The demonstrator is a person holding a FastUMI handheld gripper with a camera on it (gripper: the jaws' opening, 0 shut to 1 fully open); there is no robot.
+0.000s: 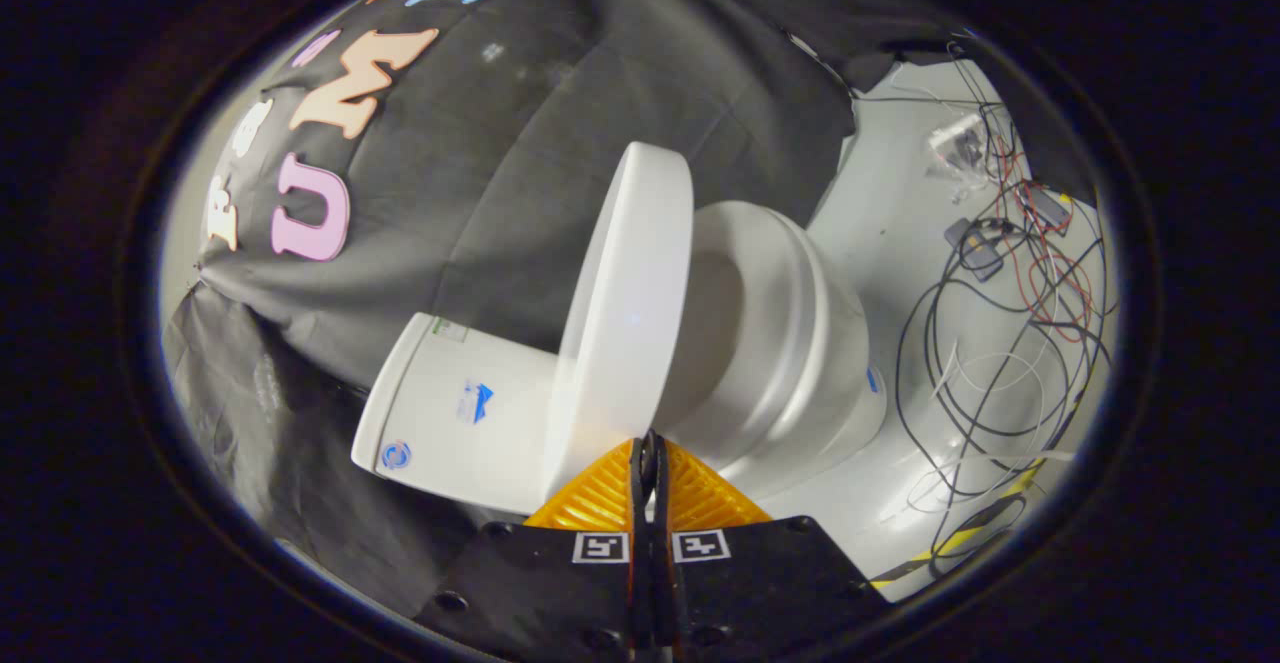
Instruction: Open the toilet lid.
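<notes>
Toilet lid point(628, 313) stands raised, nearly upright, just ahead of the gripper point(648, 448), whose fingers are pressed together with nothing between them. Its long axis runs up and away from the fingertips; the tank point(450, 413) lies on one side of it, the open seat and bowl point(780, 343) on the other. Opening looks all but done. Tank stickers are too small to read. Loose cables point(1000, 343) lie on the floor beyond.

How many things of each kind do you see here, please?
Toilet, lid raised: 1
Gripper, fingers together ahead of the lid's edge: 1
Small devices among the floor cables: 2
Cable tangle: 1
Total: 5
</notes>
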